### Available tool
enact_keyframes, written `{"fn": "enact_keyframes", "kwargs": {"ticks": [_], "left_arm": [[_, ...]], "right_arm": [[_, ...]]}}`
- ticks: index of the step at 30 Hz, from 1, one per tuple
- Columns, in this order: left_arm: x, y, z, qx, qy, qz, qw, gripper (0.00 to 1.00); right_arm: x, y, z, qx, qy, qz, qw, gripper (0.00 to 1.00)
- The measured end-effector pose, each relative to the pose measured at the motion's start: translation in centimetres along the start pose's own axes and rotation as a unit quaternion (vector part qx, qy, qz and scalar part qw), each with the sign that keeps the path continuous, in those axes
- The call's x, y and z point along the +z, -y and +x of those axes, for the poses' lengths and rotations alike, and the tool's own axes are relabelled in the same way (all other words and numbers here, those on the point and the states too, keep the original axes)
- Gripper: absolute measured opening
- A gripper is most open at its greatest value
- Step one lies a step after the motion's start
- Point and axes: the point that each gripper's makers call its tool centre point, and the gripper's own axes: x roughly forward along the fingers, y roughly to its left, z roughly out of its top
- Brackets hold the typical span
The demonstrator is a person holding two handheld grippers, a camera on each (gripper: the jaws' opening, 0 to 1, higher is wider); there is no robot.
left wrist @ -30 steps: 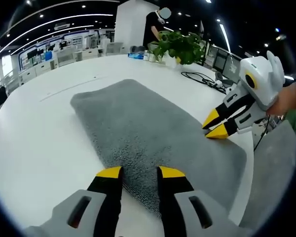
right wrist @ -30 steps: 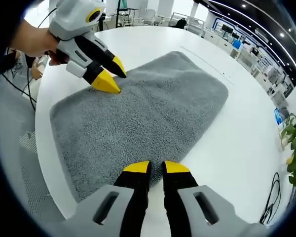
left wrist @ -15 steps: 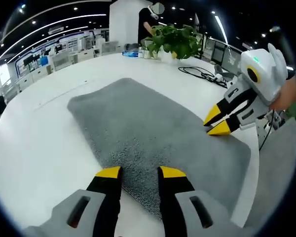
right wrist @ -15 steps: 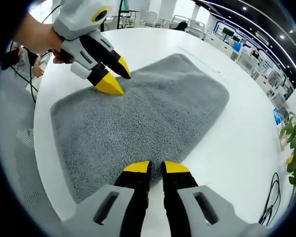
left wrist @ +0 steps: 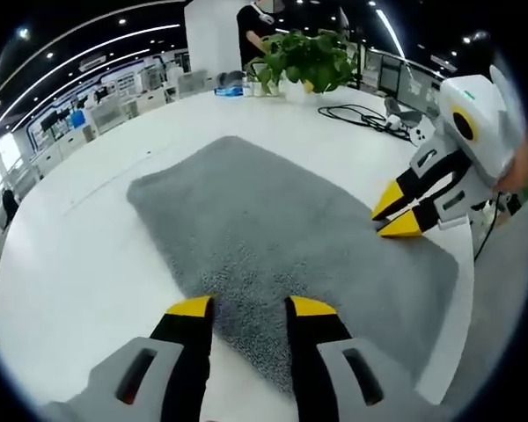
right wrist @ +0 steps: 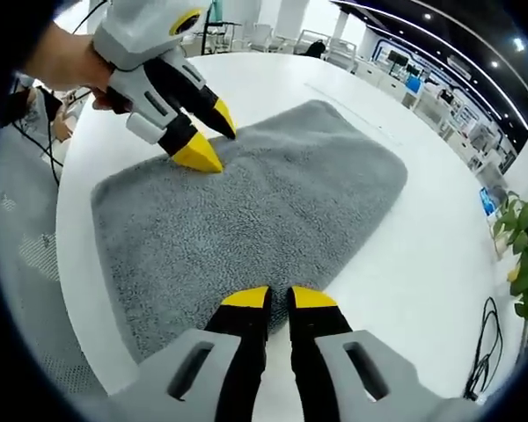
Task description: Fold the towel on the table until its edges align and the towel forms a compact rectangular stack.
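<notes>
A grey towel [left wrist: 282,233] lies spread flat on the white round table [left wrist: 79,264]. My left gripper [left wrist: 250,307] is open at one long edge, its yellow fingertips [left wrist: 191,306] straddling the towel's border low over the table. From the right gripper view, the left gripper [right wrist: 209,141] sits at the towel's [right wrist: 255,211] far edge, held by a hand [right wrist: 62,66]. My right gripper [right wrist: 278,297] hovers at the opposite long edge, jaws close together with a thin gap and nothing held. The left gripper view has the right gripper [left wrist: 396,213] touching that edge.
A potted plant [left wrist: 308,60], a black cable [left wrist: 361,114] and small items stand at the table's far side, where a person [left wrist: 251,35] is. The table's edge [right wrist: 70,299] runs just past the towel's end. Bare white tabletop [right wrist: 422,264] spreads beside the towel.
Both views have shifted slightly with the hands. The towel lies as before, and both grippers stay at its opposite long edges.
</notes>
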Motion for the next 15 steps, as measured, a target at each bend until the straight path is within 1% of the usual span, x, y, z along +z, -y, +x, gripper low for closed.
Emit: {"fn": "enact_keyframes", "kwargs": {"ticks": [4,6,7,9,11,12,13,14,15], "left_arm": [[0.4,0.5,-0.7,0.003,0.01,0.002,0.9999,0.47],[0.7,0.7,-1.4,0.007,0.017,0.012,0.9998,0.49],[1.0,1.0,-2.0,0.004,0.021,0.002,0.9998,0.49],[1.6,1.1,-3.0,0.007,0.034,0.001,0.9994,0.5],[1.7,1.0,-3.8,0.009,0.038,-0.001,0.9992,0.5],[1.7,0.9,-4.1,0.009,0.039,-0.003,0.9992,0.5],[1.7,0.8,-4.3,0.01,0.041,-0.003,0.9991,0.5],[1.8,0.7,-4.7,0.01,0.042,0.0,0.9991,0.5],[1.7,0.7,-4.9,0.01,0.042,0.001,0.9991,0.5]], "right_arm": [[0.0,0.1,0.0,0.004,0.0,0.0,1.0,0.07],[0.0,0.1,0.0,0.007,0.0,-0.006,1.0,0.08],[0.3,0.4,0.0,0.001,0.002,-0.027,0.9996,0.09],[0.6,0.3,-0.1,-0.003,0.006,-0.062,0.9981,0.11],[0.8,-0.1,-0.5,-0.001,0.01,-0.057,0.9983,0.1],[1.0,-0.1,-0.7,-0.001,0.016,-0.052,0.9985,0.11],[1.4,-0.1,-0.8,0.0,0.029,-0.044,0.9986,0.12],[2.2,-0.4,-1.1,0.007,0.053,-0.033,0.998,0.14],[2.7,-0.6,-1.4,0.013,0.064,-0.022,0.9976,0.17]]}}
